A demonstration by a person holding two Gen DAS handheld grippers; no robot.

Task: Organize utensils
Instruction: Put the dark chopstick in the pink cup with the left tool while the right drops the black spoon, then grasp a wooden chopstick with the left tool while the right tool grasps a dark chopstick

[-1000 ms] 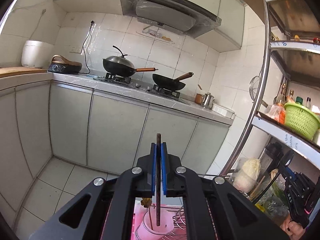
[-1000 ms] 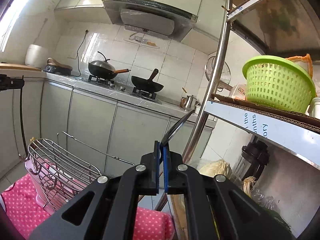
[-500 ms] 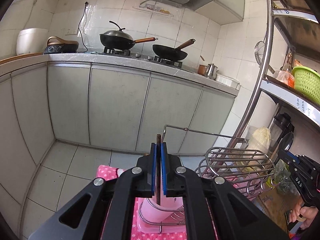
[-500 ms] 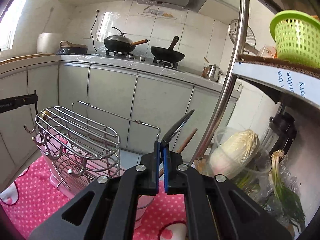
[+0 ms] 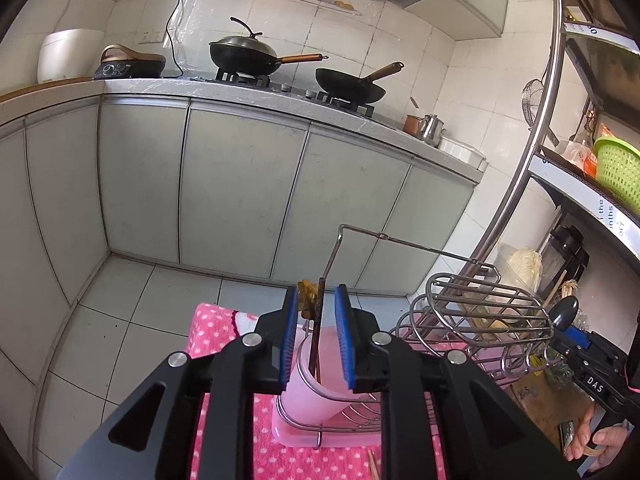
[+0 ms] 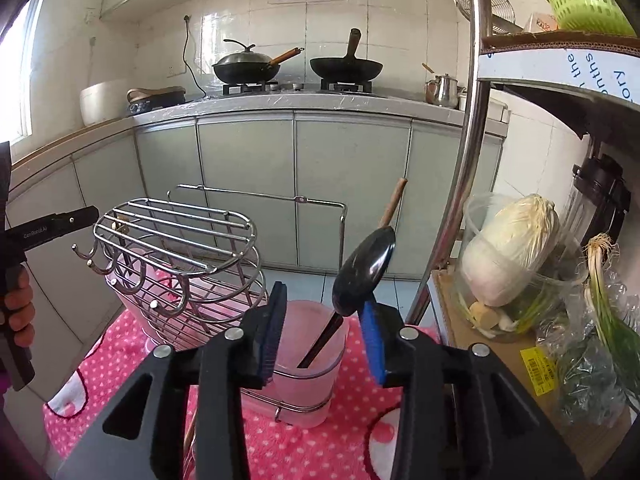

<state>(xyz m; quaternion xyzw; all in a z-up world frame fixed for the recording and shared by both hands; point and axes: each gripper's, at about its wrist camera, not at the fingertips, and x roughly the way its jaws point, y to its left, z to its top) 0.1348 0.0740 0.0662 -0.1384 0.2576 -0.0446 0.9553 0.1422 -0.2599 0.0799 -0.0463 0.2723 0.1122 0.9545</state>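
A wire rack [image 6: 180, 256] sits on a pink dotted cloth [image 6: 352, 436], to the left of the right gripper [image 6: 322, 332]. That gripper's jaws are opening over a pink cup [image 6: 308, 360]. A black spoon [image 6: 364, 270] stands loose in it, between the blue pads. The left gripper [image 5: 317, 340] is opening too, with dark chopsticks [image 5: 317, 332] standing free in another pink cup [image 5: 320, 380] below it.

Two black woks [image 6: 298, 66] sit on the stove, a cabbage [image 6: 512, 248] in a jar rightward.
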